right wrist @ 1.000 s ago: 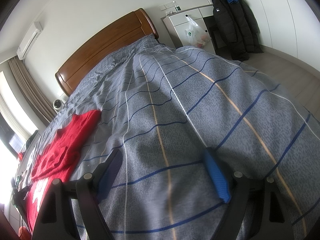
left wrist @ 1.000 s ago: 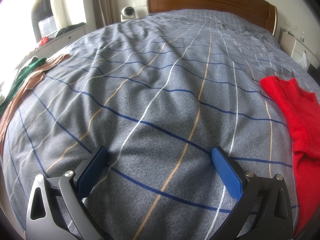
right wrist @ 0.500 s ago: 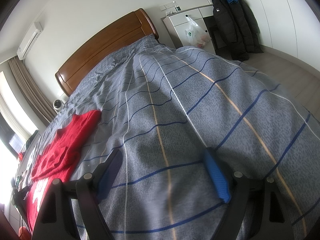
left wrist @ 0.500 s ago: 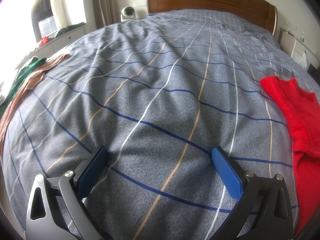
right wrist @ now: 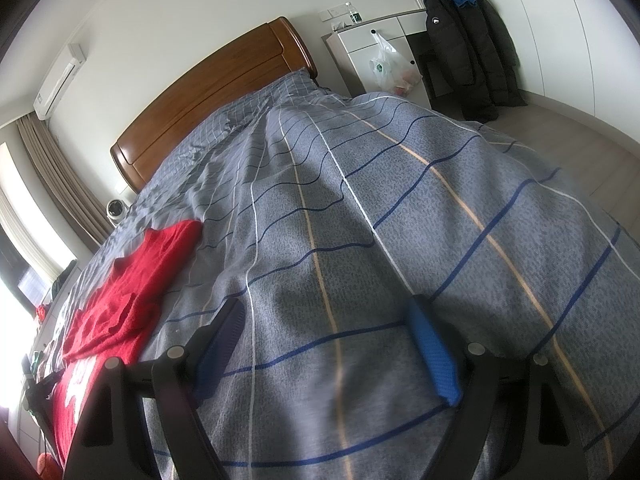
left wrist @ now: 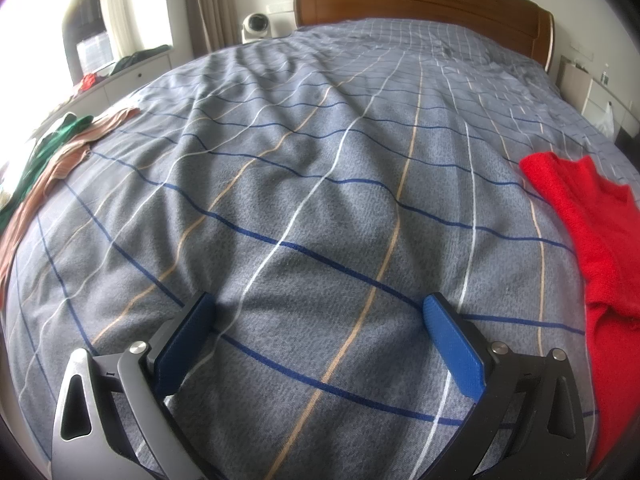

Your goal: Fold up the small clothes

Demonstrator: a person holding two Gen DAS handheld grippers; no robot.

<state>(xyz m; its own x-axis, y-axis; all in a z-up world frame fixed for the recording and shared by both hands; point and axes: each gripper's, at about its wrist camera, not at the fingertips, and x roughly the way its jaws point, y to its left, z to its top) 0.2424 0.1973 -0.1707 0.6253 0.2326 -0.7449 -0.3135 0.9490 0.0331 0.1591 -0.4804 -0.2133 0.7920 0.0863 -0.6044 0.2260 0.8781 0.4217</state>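
Only from the left wrist, green and tan clothes [left wrist: 60, 152] show; both tongs [left wrist: 320, 316] [right wrist: 324, 320] gape empty

A home bedroom. Wide bed under a grey checked duvet [left wrist: 320, 184], wooden headboard [left wrist: 420, 4] against the white wall. Curtains [right wrist: 52, 184] beside a bright window, wall air conditioner [right wrist: 60, 80] above them. White cabinet [right wrist: 380, 40] past the bed's far corner, black coat [right wrist: 468, 48] hanging alongside, wardrobe doors [right wrist: 560, 20] beyond. Clothes [left wrist: 48, 152] piled at the duvet's left edge.
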